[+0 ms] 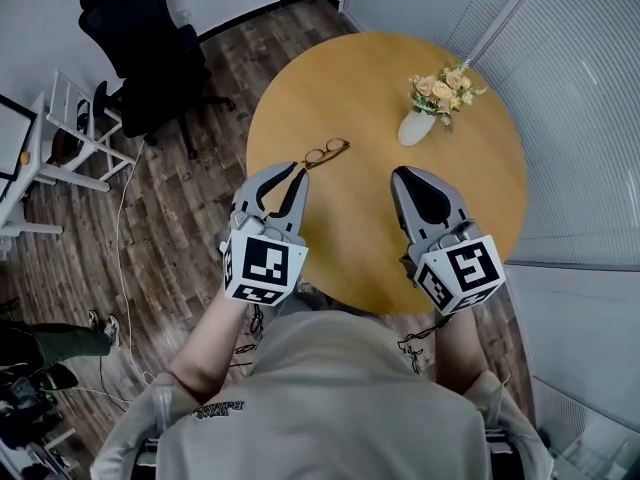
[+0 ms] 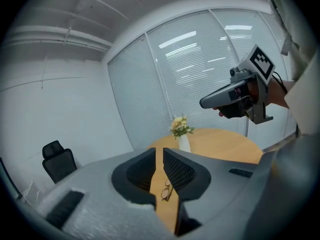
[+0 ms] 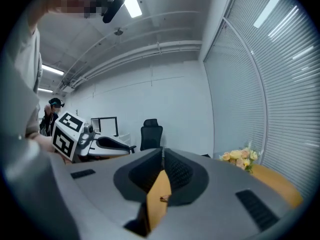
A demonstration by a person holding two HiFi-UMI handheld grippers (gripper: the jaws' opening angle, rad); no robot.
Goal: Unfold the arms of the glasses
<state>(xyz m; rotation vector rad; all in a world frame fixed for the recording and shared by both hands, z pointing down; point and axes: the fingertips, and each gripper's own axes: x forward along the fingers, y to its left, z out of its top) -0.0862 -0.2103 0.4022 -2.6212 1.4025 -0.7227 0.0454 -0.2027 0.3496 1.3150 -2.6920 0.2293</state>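
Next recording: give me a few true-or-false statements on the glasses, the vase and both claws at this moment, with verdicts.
1. The glasses lie on the round table, held by neither claw. True.
2. The left claw stands wide open. False: it is shut, with nothing in it.
3. The right claw grips the glasses. False: it is shut on nothing, over the table and to the right of the glasses.
4. A white vase of flowers stands on the table, apart from the glasses. True.
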